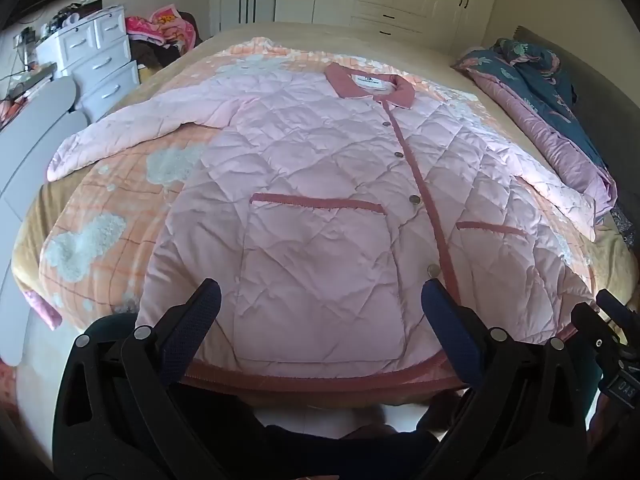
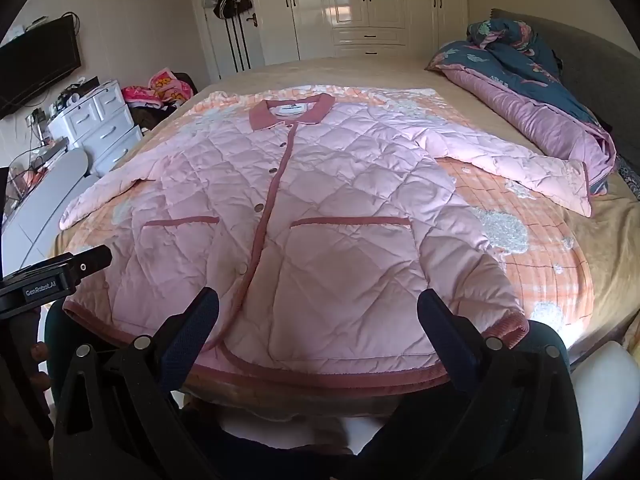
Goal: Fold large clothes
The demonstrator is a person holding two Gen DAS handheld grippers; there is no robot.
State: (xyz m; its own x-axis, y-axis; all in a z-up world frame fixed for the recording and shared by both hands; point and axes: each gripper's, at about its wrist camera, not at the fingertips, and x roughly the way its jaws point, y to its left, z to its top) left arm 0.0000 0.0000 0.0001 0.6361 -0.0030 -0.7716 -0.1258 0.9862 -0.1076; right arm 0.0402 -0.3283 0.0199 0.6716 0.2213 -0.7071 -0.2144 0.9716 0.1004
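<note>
A wide bed [image 2: 472, 92] fills both views, its tan cover partly overlaid by an orange checked blanket [image 2: 532, 240]. A rumpled blue and mauve quilt [image 2: 532, 92] lies bunched along the bed's right side. On the blanket, a pink quilted jacket [image 2: 304, 208] lies flat, front up and buttoned, collar [image 2: 292, 114] pointing away, both sleeves spread out sideways, its dark pink hem [image 1: 320, 380] at the near edge of the bed. White drawers [image 1: 100, 60] stand left of the bed, and white wardrobes [image 2: 360, 4] line the far wall. The left gripper [image 1: 320, 300] hovers above the hem with its jaws spread wide, holding nothing. The right gripper [image 2: 318, 308] hangs beside it over the same hem, jaws likewise parted and empty.
</note>
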